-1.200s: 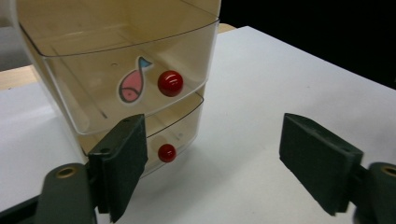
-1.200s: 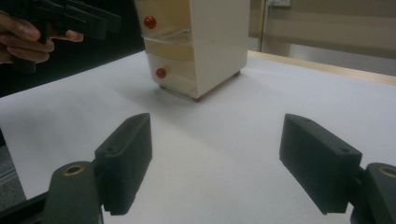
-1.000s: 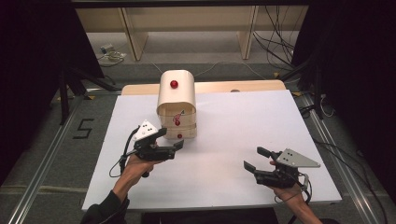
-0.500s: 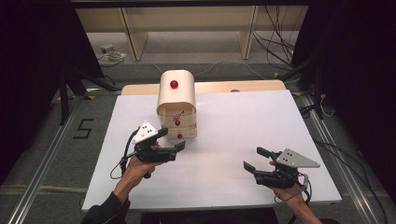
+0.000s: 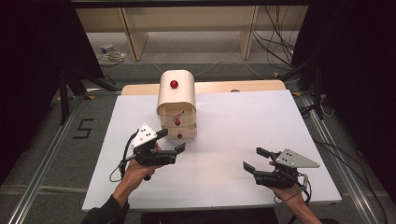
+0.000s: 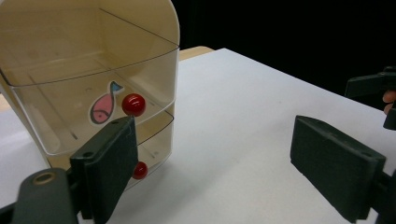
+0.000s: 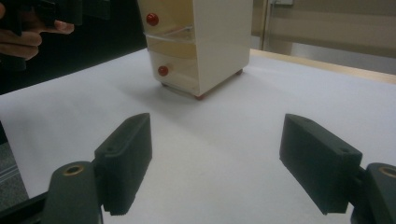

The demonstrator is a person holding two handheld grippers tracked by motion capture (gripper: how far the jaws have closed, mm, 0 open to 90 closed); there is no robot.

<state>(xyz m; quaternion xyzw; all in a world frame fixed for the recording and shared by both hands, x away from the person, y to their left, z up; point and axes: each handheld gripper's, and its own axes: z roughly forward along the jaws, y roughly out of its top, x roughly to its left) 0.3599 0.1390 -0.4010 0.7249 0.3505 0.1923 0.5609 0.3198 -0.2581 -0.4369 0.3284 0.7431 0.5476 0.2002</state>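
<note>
A cream drawer cabinet (image 5: pixel 176 100) stands on the white table (image 5: pixel 233 121), with a red knob (image 5: pixel 173 84) on its rounded top. Its clear drawer with a fish sticker (image 6: pixel 103 109) and a red knob (image 6: pixel 133 104) juts out slightly above the lower drawer's knob (image 6: pixel 139 171). My left gripper (image 5: pixel 172 141) (image 6: pixel 224 172) hovers open just in front of the drawers, touching nothing. My right gripper (image 5: pixel 254 158) (image 7: pixel 217 163) rests open over bare table at the near right, aimed toward the cabinet (image 7: pixel 210 42), its jaws wide apart and empty.
A wooden board (image 5: pixel 243 86) lies along the table's far edge behind the cabinet. Dark curtains, cables and shelf legs sit beyond it. In the right gripper view the other hand (image 7: pixel 28 35) shows at the top left.
My left gripper has drawn back a little from the drawer fronts toward the near edge. The right gripper has stayed still.
</note>
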